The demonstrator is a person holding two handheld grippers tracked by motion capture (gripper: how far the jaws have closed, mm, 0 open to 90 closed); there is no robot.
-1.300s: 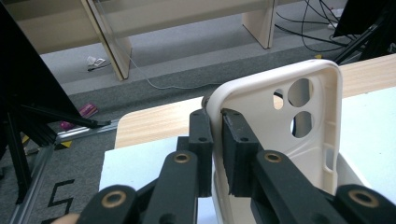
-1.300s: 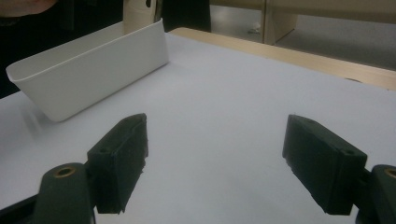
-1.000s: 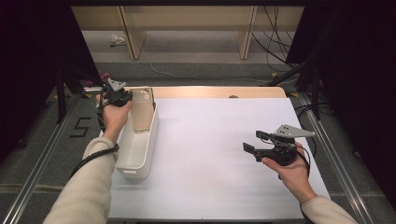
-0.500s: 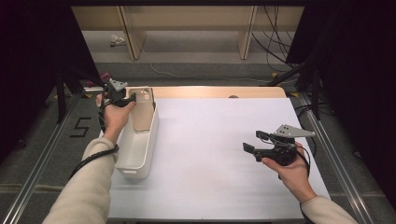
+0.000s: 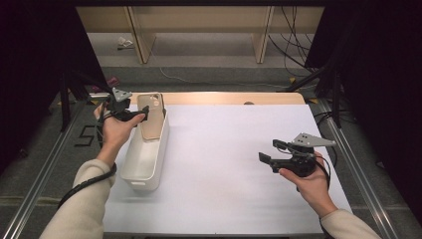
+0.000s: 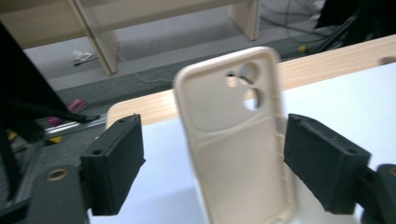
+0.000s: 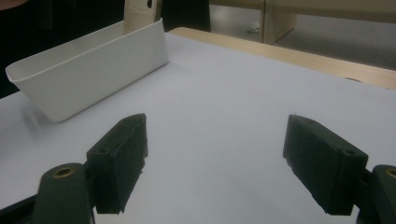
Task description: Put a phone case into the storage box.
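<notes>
Left gripper (image 6: 212,154): jaws wide apart, holding nothing. Beige phone case (image 6: 236,140) stands between them, untouched, leaning in the white bin's (image 5: 144,159) far end, unmoved over the last second; placement judged complete. Right gripper (image 5: 271,152): open, empty, well apart.

From my station I see the white table sheet (image 5: 224,164) bare across its middle. Beyond its far edge runs a strip of light wooden tabletop (image 5: 234,98). Farther past that strip stand pale wooden shelf legs (image 5: 262,32) on grey floor, with loose cables (image 5: 293,42) to their right.
</notes>
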